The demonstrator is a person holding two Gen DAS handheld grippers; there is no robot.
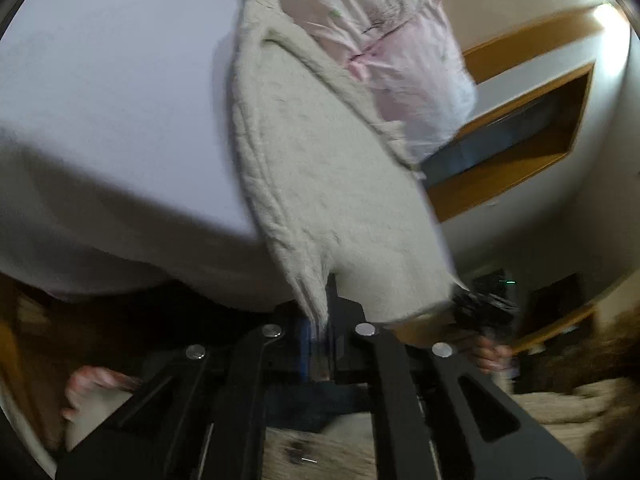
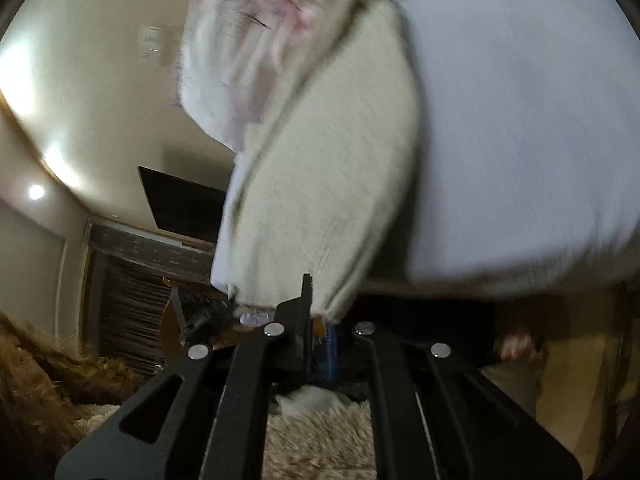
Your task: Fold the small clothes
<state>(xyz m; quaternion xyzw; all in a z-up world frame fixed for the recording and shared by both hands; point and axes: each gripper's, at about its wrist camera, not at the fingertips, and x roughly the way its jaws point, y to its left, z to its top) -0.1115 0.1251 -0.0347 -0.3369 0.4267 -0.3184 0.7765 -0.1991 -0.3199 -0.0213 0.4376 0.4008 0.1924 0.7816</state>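
Both pairs of fingers are pressed together on cloth: the left gripper (image 1: 326, 320) pinches the near corner of a cream knit garment (image 1: 320, 160), and the right gripper (image 2: 316, 312) pinches the opposite near corner of the same piece (image 2: 328, 168), w/ blue finger pads (image 2: 331, 344) just showing at the pinch. Garment is lifted off the surface, stretched btwn the two grippers along its near edge, long axis running up and away from the cameras toward the top of each view; in the left wrist view it leans up-left, in the right wrist view up-right. Ribbed seam runs along its long edge. At the far end a pale pink printed cloth (image 1: 400, 40) overlaps the knit piece and hangs to the side; can't tell whether it's attached or a separate item. Same pink cloth shows at top left in the right wrist view (image 2: 240, 48). Behind the garment is a big white sheet-covered surface (image 1: 100, 100), prob. a bed, its edge dropping into shadow. Below the grippers lies a shaggy cream rug (image 2: 320, 432), w/ brown fur-like fabric (image 2: 36, 380) at the left edge. A wood-trimmed recess (image 1: 520, 132) is on the wall in the left wrist view. Both views are motion-blurred, so fine detail is soft.
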